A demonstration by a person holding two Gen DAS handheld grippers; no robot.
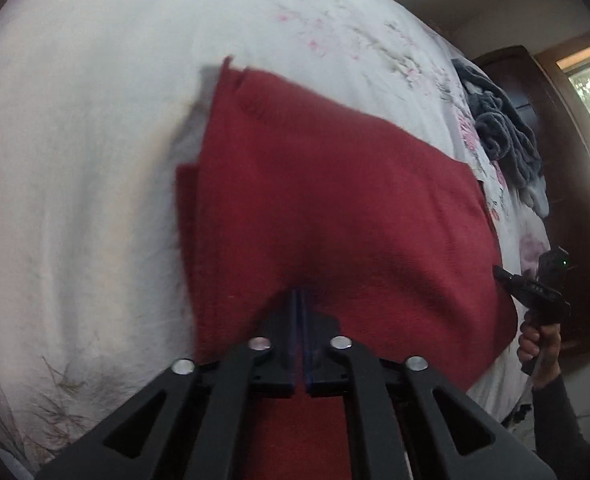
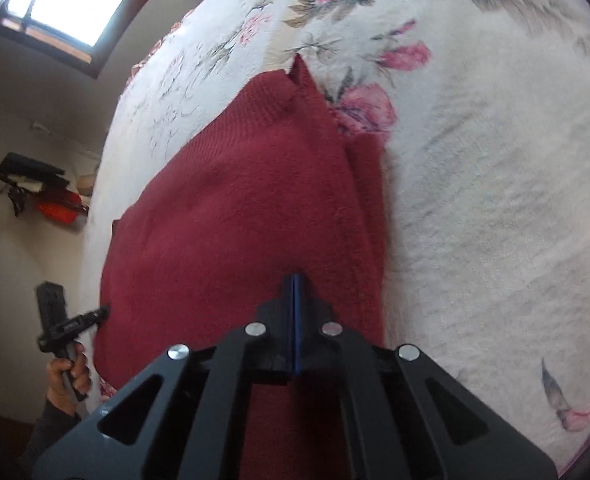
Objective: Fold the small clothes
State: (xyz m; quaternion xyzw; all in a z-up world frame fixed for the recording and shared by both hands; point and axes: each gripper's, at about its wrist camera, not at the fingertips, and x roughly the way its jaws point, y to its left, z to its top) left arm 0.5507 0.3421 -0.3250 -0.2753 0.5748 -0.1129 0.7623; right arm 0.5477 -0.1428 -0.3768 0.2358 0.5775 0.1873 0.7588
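A dark red knitted garment (image 1: 335, 216) lies on a bed covered by a white floral bedspread (image 1: 87, 168), one layer doubled over another. The left tongs (image 1: 301, 300) are clamped together on its near edge, and the right tongs (image 2: 294, 284) are likewise pinched on the cloth at the opposite corner. A crumpled grey garment (image 1: 503, 132) sits farther along the bed.

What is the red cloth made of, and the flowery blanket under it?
The red cloth looks like soft knitted wool or fleece: matte, fuzzy, with a ribbed knit edge. The flowery blanket looks like plush fleece, its nap brushed into streaks; the exact fibre can't be told.
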